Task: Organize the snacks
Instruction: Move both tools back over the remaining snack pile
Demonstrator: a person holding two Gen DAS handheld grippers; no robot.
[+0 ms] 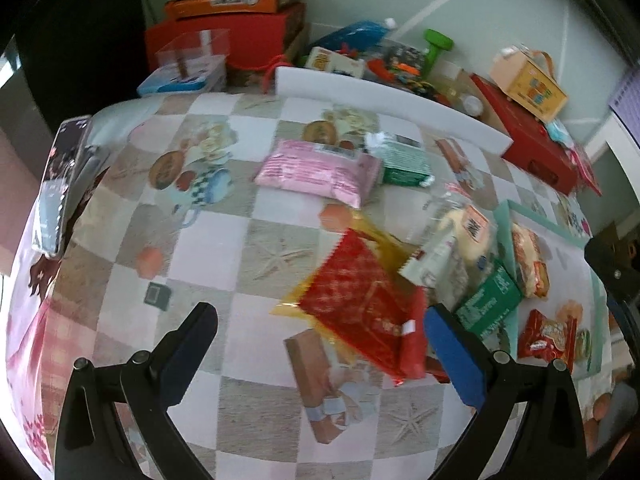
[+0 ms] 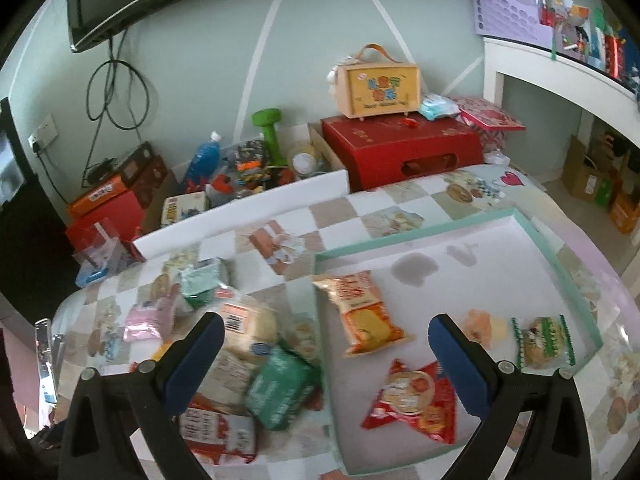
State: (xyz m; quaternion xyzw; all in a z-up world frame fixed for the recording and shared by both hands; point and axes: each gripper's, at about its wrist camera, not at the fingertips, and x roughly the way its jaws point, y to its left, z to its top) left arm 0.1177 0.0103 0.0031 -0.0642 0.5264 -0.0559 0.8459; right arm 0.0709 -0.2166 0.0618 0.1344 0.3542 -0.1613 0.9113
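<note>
Left gripper [image 1: 320, 324] fingers spread, red packet [image 1: 362, 312] between them. Right gripper [image 2: 326, 334] fingers spread; orange packet [image 2: 362, 312] between them, in the tray [image 2: 448, 220].

Print on the snack packets [image 2: 362, 312] is too blurred to read.

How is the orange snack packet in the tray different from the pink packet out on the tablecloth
The orange packet lies inside the mint-edged tray; the pink packet lies outside it, on the checked tablecloth. The orange one has a picture of its contents on the front, while the pink one shows mostly fine print and a barcode label. The orange one lies alone; the pink one lies right beside a green packet. Both are sealed, lying flat, and neither gripper holds them.
</note>
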